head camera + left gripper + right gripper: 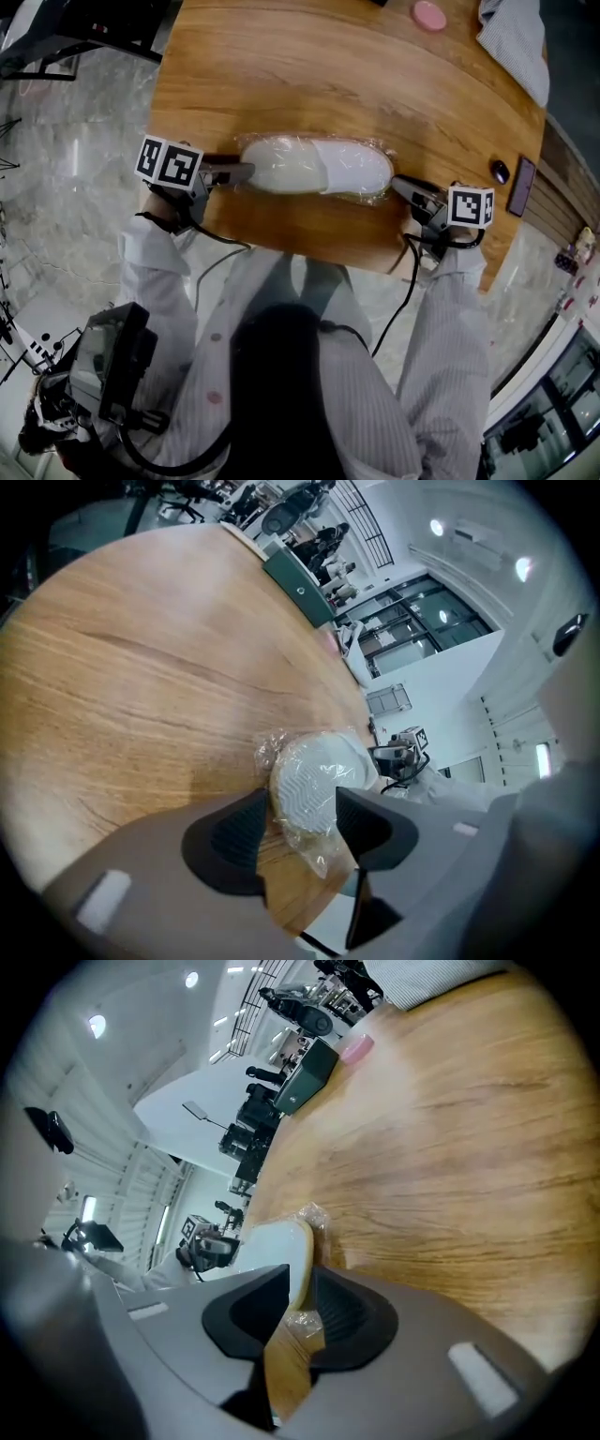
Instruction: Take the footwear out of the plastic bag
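Footwear: a white pair of slippers (314, 167) is lying on its side near the front edge of the wooden table (281, 75), between the two grippers.
Plastic bag: the clear plastic bag (376, 196) is wrapping the pair all round; crinkled film is showing past both ends, and I am seeing no opening in it.
Left gripper: the left gripper (300, 829) is pointing at one end of the pair, its jaws standing wide apart with the ribbed sole just between the tips, not pressing on it.
Right gripper: the right gripper (302, 1299) is sitting at the other end, its jaws part-way apart around the slipper's edge and loose film, not visibly pinching.
Done: by my reckoning only the approach; both tools are lining up.
Left: gripping the film, opening the bag, pulling the pair out.
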Demonstrator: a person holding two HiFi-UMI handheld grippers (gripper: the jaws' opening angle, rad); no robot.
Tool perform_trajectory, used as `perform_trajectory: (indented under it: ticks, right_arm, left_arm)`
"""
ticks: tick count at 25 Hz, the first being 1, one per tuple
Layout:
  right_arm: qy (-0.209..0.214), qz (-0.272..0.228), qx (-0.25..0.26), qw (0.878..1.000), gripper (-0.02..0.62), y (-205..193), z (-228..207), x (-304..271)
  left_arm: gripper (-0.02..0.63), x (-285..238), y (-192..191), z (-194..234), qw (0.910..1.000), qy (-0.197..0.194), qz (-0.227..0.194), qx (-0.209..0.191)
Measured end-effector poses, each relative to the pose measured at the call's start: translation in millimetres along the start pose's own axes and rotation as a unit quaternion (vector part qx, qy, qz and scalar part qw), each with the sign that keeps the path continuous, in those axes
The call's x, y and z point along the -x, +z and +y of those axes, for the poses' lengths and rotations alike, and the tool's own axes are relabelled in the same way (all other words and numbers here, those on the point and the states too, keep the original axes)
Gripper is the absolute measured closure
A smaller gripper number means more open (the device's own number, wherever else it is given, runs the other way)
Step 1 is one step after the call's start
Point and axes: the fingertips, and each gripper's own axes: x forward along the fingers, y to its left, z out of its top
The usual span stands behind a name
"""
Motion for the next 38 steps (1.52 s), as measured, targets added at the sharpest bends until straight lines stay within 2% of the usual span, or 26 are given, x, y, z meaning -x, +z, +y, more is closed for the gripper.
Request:
perform_trajectory:
  ticks: [5,7,11,15,18,23,26,30,33,35,38]
  right_arm:
    - [0.028,0.031,0.004,0.999,0.497,-7.0,-1.7,-7.0]
    - [0.039,0.035,-0.004,0.999,0.508,-6.9,-3.0,-8.9]
    - [0.07,0.046,-0.02,0.996,0.503,-8.8,-3.2,-7.7]
    - [0.163,0.048,-0.033,0.985,0.526,-12.9,29.7,-1.5]
    - [0.208,0.04,-0.014,0.977,0.506,-11.7,55.2,9.8]
    - [0.256,0.006,0.029,0.966,0.489,-13.1,106.5,33.7]
    - [0.278,-0.021,0.066,0.958,0.468,-10.1,137.3,53.4]
    - [0.27,-0.022,0.127,0.954,0.434,-14.7,170.7,63.5]
    - [0.251,-0.018,0.16,0.955,0.43,-19.7,185.4,62.6]
    - [0.234,-0.035,0.164,0.958,0.474,-15.6,186.3,66.0]
    - [0.225,-0.044,0.172,0.958,0.486,-18.8,187.6,72.3]
  left_arm:
    - [0.399,-0.9,-5.3,4.0,0.9996,-0.017,0.015,0.019]
    - [0.43,-3.7,-6.9,3.9,0.9989,-0.031,0.02,0.028]
    - [0.454,-4.8,-9.4,5.0,0.9972,-0.053,0.011,0.051]
    - [0.474,-1.2,-15.5,6.1,0.9961,-0.06,0.008,0.064]
    - [0.477,8.3,-18.9,-6.0,0.9938,-0.091,0.005,0.063]
    - [0.477,37.1,-27.2,-41.1,0.9927,-0.117,-0.011,0.027]
    - [0.477,50.5,-21.3,-61.7,0.9938,-0.106,-0.03,-0.02]
    - [0.486,67.4,-19.1,-103.8,0.9894,-0.116,-0.054,-0.068]
    - [0.491,71.8,-20.1,-124.3,0.9883,-0.095,-0.061,-0.102]
    - [0.494,78.6,-18.9,-131.2,0.9866,-0.091,-0.076,-0.112]
    - [0.512,87.8,-22.4,-141.3,0.9829,-0.106,-0.092,-0.119]
